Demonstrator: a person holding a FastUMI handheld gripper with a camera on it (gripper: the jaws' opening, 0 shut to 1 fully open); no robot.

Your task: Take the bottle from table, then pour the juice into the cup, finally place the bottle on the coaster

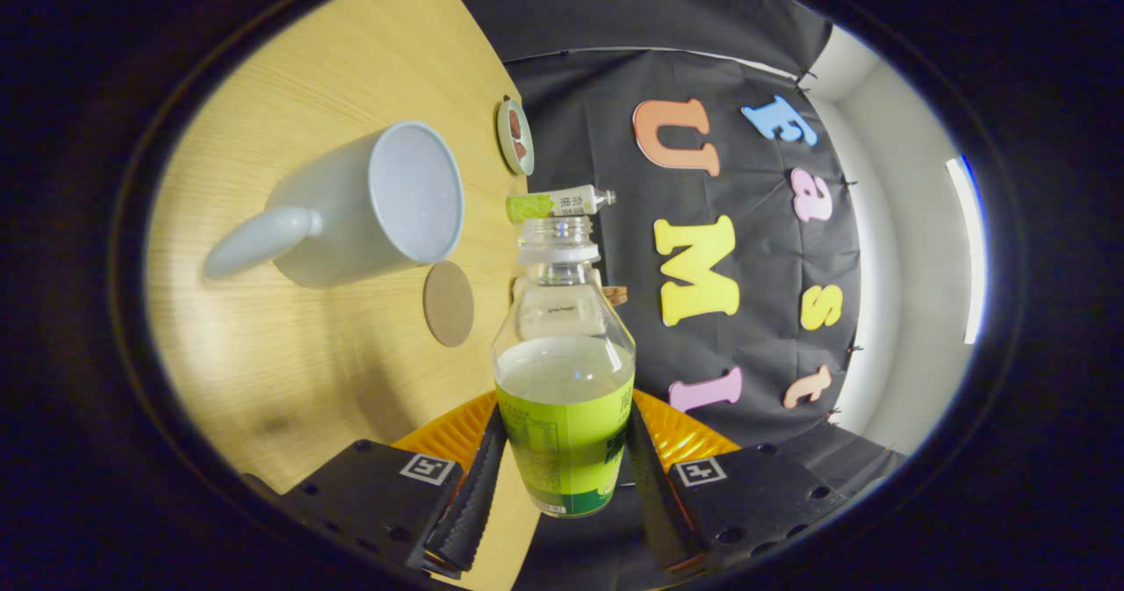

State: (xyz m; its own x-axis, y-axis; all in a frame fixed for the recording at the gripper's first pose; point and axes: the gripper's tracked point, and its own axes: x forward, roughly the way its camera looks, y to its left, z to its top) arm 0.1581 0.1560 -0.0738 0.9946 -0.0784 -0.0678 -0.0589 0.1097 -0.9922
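Clamped between both fingers of the claw (562, 477): the bottle (564, 371), gripped low on its green label, one finger pressing each side. No cap on the open mouth, which points away from the claw. Pale juice inside, up to about where the bottle starts to narrow. View rolled over, so the wooden desk (290, 354) stands like a wall on the left side of the claw.

Beyond the fingers and to the left, on the desk: a pale grey cup (369, 209) with a big handle, open mouth facing toward the bottle. Well apart from the bottle, not touching it.

Just beside the cup, between it and the bottle neck: a round brown coaster (449, 303), flat on the desk, bare.

Past the bottle mouth, near the far desk edge: a second small bottle (559, 204) with a green and white label. Farther on: a small round dish (515, 137) with something brown in it
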